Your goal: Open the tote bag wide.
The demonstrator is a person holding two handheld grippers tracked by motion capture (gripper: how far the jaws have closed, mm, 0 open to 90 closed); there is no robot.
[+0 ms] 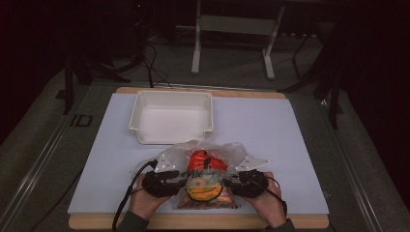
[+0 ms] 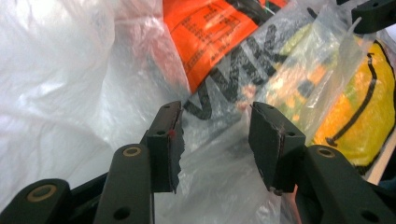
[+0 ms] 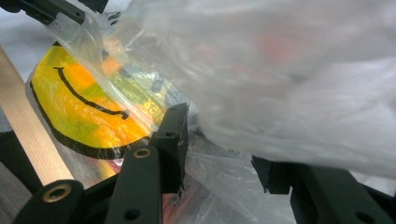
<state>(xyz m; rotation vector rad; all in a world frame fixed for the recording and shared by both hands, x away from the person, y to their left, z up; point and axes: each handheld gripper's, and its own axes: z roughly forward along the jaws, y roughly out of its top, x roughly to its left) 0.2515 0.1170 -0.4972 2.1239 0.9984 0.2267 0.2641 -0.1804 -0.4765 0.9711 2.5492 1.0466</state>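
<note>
left gripper: black, grey three-cornered plate on top, black cable trailing
right gripper: black, grey plate, thin cable
jaws: black bars, brass-ringed screw holes, ragged pads
sleeves: dark cuffs

black smiley face on yellow packet, illegible black lettering on clear plastic bag

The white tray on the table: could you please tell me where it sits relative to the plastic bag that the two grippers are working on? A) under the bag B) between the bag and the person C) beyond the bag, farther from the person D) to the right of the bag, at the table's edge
C: in the high view the white tray lies past the plastic bag, apart from it and empty.
</note>
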